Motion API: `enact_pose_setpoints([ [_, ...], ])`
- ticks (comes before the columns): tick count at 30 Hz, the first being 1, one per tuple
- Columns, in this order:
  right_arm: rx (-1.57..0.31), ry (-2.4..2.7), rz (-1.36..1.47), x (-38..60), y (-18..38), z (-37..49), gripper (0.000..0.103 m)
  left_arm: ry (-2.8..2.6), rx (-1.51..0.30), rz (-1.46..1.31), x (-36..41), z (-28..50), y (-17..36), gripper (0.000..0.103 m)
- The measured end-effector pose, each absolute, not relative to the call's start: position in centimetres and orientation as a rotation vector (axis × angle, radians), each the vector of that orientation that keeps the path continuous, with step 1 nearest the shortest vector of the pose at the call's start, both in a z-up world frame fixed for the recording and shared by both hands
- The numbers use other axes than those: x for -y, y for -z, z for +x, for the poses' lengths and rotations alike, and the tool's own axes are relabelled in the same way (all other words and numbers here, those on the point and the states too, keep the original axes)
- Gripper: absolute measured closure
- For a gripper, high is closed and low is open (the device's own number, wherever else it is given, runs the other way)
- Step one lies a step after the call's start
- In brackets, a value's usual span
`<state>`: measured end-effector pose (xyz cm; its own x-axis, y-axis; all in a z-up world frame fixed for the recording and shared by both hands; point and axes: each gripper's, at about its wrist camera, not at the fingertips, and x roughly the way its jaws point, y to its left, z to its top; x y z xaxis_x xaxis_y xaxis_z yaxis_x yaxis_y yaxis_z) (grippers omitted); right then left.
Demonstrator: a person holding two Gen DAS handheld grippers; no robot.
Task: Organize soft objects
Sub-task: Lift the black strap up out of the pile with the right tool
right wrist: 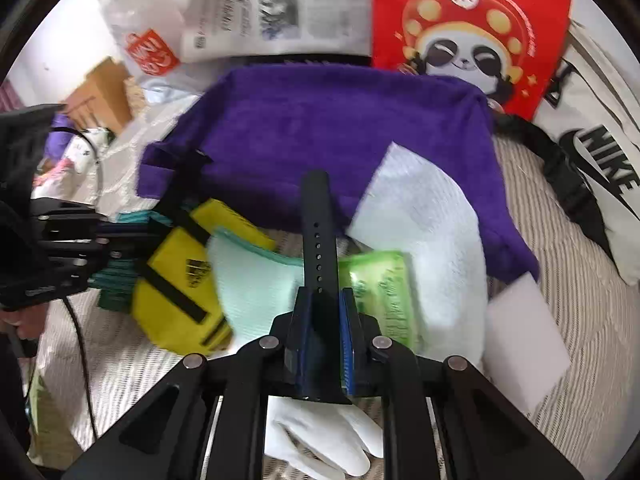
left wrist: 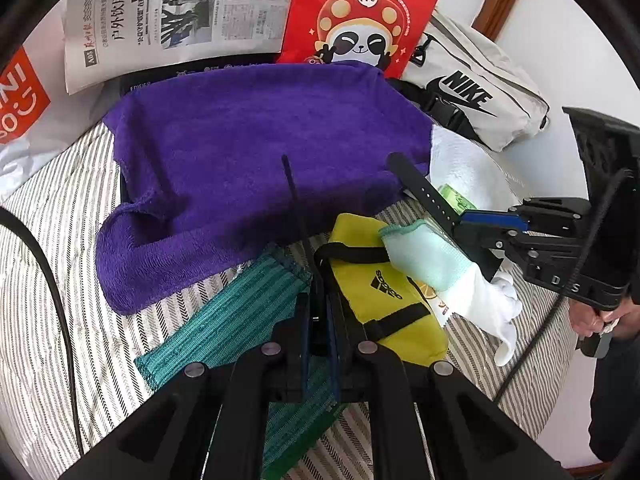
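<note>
Gripping black strap, seemingly; right tongs

Bed covered in a grey-and-white striped sheet fills most of both views, lit by bright, even daylight. White wall behind on the right in the left wrist view, with a brown wooden frame strip running diagonally at the top, door or window can't tell. In the right wrist view, far left background is blurred: white wall, a brown cardboard-like box below it, and some cluttered, unidentifiable stuff beside the bed edge.
</note>
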<state>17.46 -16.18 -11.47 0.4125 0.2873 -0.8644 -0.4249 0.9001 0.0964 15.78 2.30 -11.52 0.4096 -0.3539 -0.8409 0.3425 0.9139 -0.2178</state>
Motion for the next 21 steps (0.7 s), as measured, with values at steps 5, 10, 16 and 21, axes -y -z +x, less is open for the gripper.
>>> enact_pose_setpoints([
  [5,-1.058,-0.377,-0.249,15.4,11.8,17.3,0.069,0.440,-1.062,-0.006,-2.2,15.7,11.5,0.095],
  [10,-1.018,-0.388,-0.253,14.9,11.2,17.4,0.055,0.443,-1.065,-0.001,-2.2,15.7,11.6,0.095],
  [16,-1.000,-0.348,-0.369,12.6,12.1,18.7,0.060,0.445,-1.065,-0.006,-2.2,15.7,11.5,0.095],
  [21,-0.979,-0.349,-0.456,11.3,13.1,18.8,0.083,0.444,-1.065,-0.002,-2.1,15.6,11.4,0.094],
])
